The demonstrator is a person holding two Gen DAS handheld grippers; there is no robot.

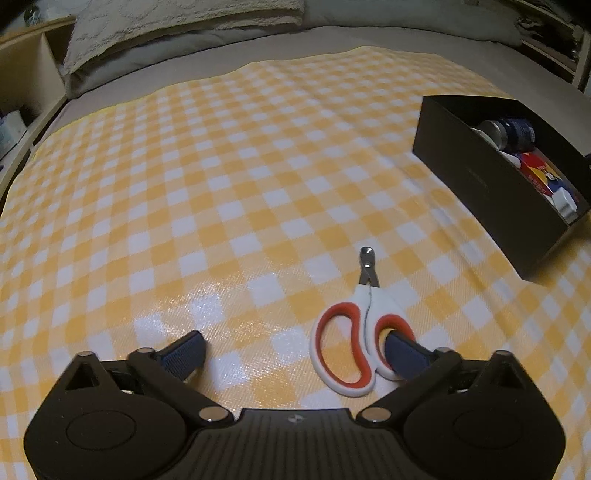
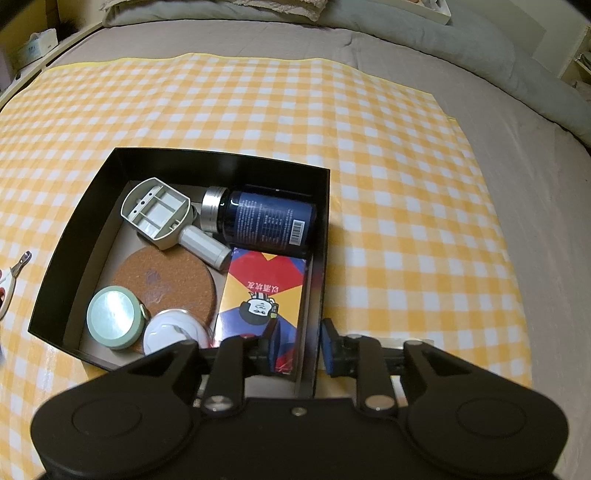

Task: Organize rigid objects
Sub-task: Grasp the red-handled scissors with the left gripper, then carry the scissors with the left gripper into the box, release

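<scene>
White scissors with red-lined handles (image 1: 360,332) lie on the yellow checked cloth, blades pointing away. My left gripper (image 1: 295,347) is open; its right finger (image 1: 402,350) sits in the scissors' right handle loop, its left finger (image 1: 184,350) rests on the cloth. The scissors' tip also shows at the far left of the right wrist view (image 2: 14,273). My right gripper (image 2: 299,347) is partly open, straddling the right wall of the black box (image 2: 321,229) without gripping it. The box holds a dark bottle (image 2: 266,221), a colourful card box (image 2: 262,299), a cork coaster (image 2: 166,280), a green-lidded tin (image 2: 114,317) and a grey plastic tool (image 2: 162,214).
The checked cloth (image 1: 221,184) covers a grey bed. Pillows (image 1: 166,29) lie along the far edge. Wooden shelves (image 1: 22,92) stand left. The black box (image 1: 491,177) sits to the right of the scissors.
</scene>
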